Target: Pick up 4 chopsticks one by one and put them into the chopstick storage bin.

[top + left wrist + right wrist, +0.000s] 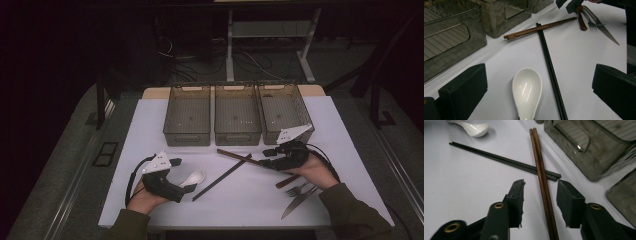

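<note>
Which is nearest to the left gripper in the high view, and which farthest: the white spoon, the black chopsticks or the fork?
From the left gripper:
1. White spoon, right at its jaws.
2. Black chopsticks, just beyond the spoon, lying slantwise mid-table.
3. Fork, far across on the right, beside the knife.

Chopsticks (240, 158) before bins (237, 120), spoon (193, 178) left.

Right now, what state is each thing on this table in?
Three smoky clear plastic bins: upright, empty.
Brown wooden chopstick pair: lying across the black chopstick pair, between the open right tongs, not gripped.
White ceramic spoon: bowl up, between the open left tongs.
</note>
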`<act>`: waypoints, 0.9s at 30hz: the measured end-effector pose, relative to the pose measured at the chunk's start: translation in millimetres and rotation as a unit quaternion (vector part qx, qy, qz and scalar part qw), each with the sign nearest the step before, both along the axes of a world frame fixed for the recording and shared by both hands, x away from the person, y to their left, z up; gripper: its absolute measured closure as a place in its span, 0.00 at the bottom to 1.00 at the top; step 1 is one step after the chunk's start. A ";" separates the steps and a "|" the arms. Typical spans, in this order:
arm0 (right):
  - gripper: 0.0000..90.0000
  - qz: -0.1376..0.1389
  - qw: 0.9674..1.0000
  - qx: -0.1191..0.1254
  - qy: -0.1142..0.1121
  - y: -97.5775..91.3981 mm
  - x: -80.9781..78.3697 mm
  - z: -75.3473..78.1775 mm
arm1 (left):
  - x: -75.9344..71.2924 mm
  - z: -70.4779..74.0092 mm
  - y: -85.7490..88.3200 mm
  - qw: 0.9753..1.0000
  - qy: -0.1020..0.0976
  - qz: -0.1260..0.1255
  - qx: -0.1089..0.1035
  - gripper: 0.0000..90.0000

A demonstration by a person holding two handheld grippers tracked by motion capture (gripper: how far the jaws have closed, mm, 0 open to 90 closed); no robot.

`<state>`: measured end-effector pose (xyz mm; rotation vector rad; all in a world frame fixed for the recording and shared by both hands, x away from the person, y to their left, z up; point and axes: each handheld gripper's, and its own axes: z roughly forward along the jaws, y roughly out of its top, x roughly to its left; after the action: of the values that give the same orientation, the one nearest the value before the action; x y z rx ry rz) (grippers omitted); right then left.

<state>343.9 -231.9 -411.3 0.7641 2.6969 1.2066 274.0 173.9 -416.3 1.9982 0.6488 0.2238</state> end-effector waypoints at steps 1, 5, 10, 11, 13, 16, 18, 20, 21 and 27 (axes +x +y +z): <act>0.66 0.001 1.000 -0.004 0.001 0.2 0.0 -0.8 | 0.0 0.0 0.0 1.000 0.000 0.000 0.000 0.00; 0.74 0.000 1.000 -0.014 -0.002 1.4 -0.1 -3.4 | 0.2 -0.3 -0.3 1.000 0.000 -0.001 0.001 0.00; 0.83 0.001 1.000 -0.027 -0.003 3.5 1.1 -9.1 | 0.1 -0.2 -0.3 1.000 0.001 0.000 0.000 0.00; 0.83 0.001 1.000 -0.029 0.000 4.7 0.8 -10.2 | 0.1 -0.2 -0.1 1.000 0.000 0.000 0.000 0.00; 0.84 0.005 0.999 -0.037 -0.003 6.6 0.8 -12.1 | 0.1 -0.2 -0.2 1.000 0.000 -0.001 0.000 0.00; 0.85 0.007 0.999 -0.046 -0.005 8.9 0.6 -14.6 | 0.2 -0.3 -0.2 1.000 0.000 -0.001 0.001 0.00; 0.87 0.008 0.999 -0.053 -0.004 9.1 1.1 -16.3 | 0.3 -0.4 -0.3 1.000 -0.001 -0.002 0.002 0.00; 0.88 0.008 0.999 -0.054 -0.003 8.9 1.3 -17.1 | 0.2 -0.3 -0.4 1.000 -0.001 -0.002 0.001 0.00; 0.89 0.006 0.998 -0.056 -0.003 8.1 1.9 -18.3 | 0.1 -0.2 -0.4 1.000 -0.001 -0.001 0.001 0.00; 0.90 0.008 0.998 -0.066 -0.006 7.5 3.2 -22.0 | -0.1 0.1 -0.1 1.000 -0.001 -0.001 0.001 0.00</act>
<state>347.1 -224.5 -433.3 0.7174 2.7454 1.0194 273.9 173.9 -416.2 1.9999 0.6461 0.2250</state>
